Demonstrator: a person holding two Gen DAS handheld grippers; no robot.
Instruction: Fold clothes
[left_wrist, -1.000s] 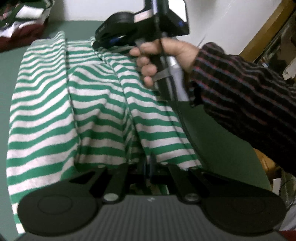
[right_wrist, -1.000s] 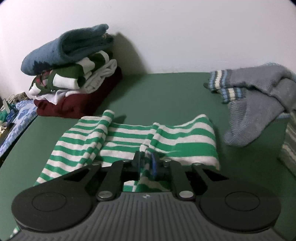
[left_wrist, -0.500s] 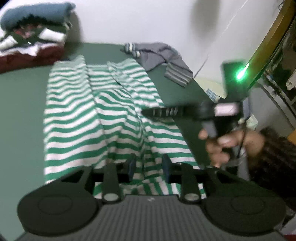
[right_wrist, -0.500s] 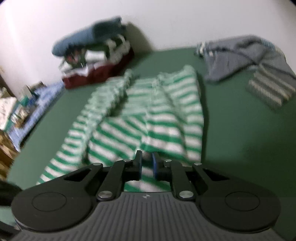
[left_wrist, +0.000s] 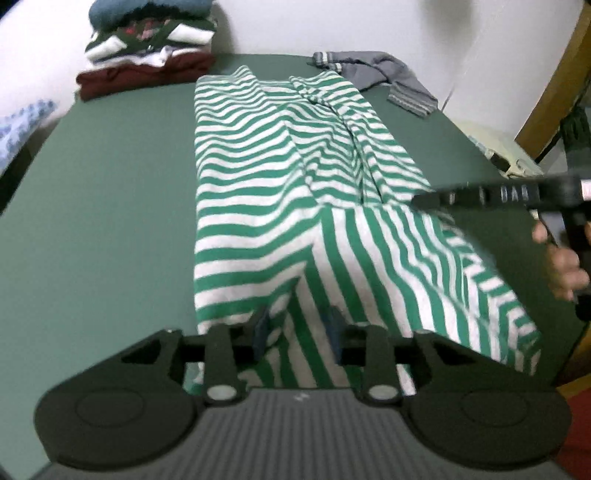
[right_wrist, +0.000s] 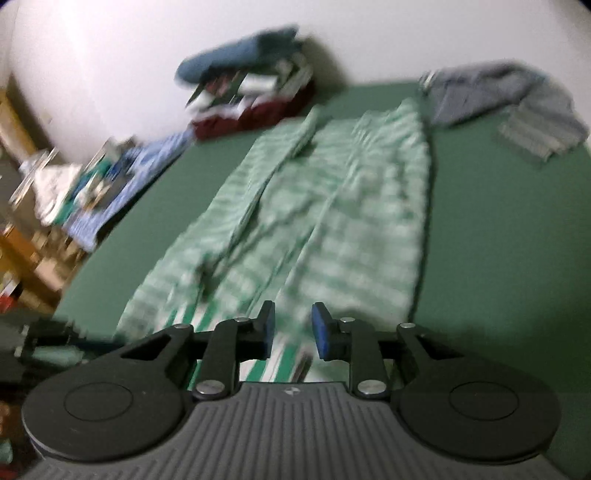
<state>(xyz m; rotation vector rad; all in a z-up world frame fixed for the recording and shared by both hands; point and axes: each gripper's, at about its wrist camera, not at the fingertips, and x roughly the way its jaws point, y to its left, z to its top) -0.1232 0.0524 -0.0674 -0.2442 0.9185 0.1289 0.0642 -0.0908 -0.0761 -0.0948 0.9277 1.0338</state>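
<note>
Both grippers are sitting with their jaws parted now, where a second ago each was pinched on striped cloth, and the right one is no longer at the garment's far end. The green-and-white striped garment (left_wrist: 295, 177) is lying lengthwise down the middle of the green table (left_wrist: 110, 192), its sides folded inward and its near end hanging over the table's near edge. The left gripper (left_wrist: 297, 326) is hovering just above that near end with cloth showing in the gap between its fingers and nothing clamped. The right gripper (right_wrist: 293, 328) is hanging over the same near end with its blue pads (right_wrist: 320, 330) apart and holding nothing; in the left wrist view its black body (left_wrist: 491, 194) is reaching in from the right of the garment, held by the person's hand (left_wrist: 565, 266). The right wrist view is heavily blurred, so finer detail of the cloth there cannot be told.

Beyond the garment's far end, to its left, a stack of folded clothes (left_wrist: 147, 48) is sitting against the white wall, with a dark red piece at the bottom and a blue one on top. To the far right of the garment, a grey knitted sweater (left_wrist: 391, 77) with striped cuffs is lying crumpled on the table, apart from the striped cloth. Left of the garment, off the table's edge, a blue patterned cloth (right_wrist: 129, 181) is showing.
</note>
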